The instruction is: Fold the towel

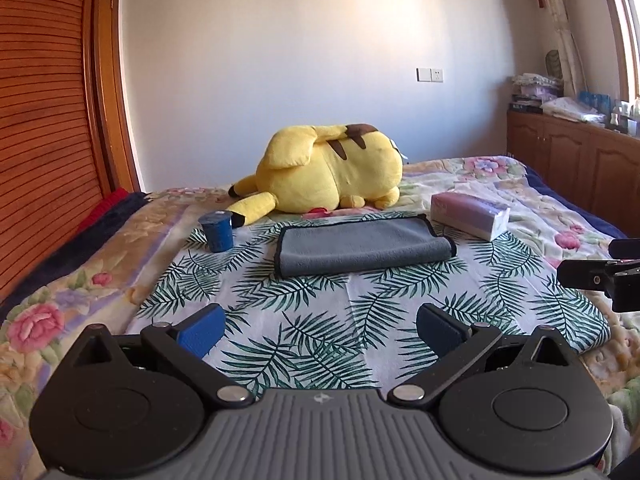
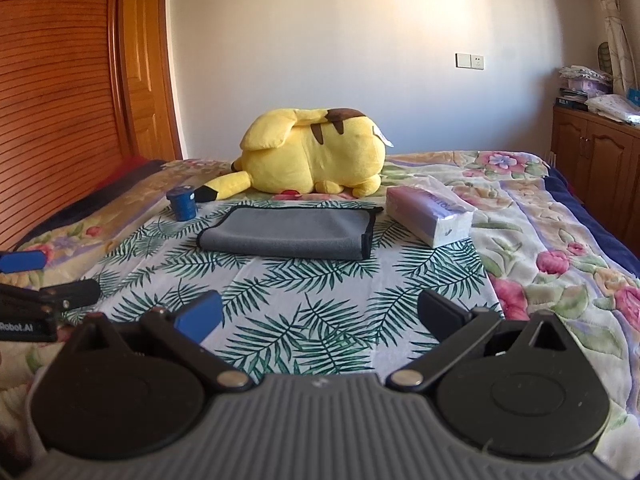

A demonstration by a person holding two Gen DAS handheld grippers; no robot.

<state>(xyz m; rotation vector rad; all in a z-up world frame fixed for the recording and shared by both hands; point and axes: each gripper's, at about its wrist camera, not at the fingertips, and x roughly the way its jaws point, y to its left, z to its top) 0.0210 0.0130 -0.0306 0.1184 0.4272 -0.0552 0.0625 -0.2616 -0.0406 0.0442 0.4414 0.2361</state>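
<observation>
A grey towel with black trim (image 1: pixel 362 246) lies folded over on a leaf-print cloth (image 1: pixel 320 320) on the bed; it also shows in the right wrist view (image 2: pixel 292 232). My left gripper (image 1: pixel 320 328) is open and empty, held back from the towel's near edge. My right gripper (image 2: pixel 320 316) is open and empty too, likewise short of the towel. The right gripper's side shows at the right edge of the left wrist view (image 1: pixel 604 276). The left gripper's side shows at the left edge of the right wrist view (image 2: pixel 36 292).
A yellow plush toy (image 1: pixel 332 172) lies behind the towel. A small blue cup (image 1: pixel 218 230) stands left of it, a tissue pack (image 1: pixel 470 216) right of it. A wooden wardrobe (image 1: pixel 44 120) is at the left, a cabinet (image 1: pixel 572 152) at the right.
</observation>
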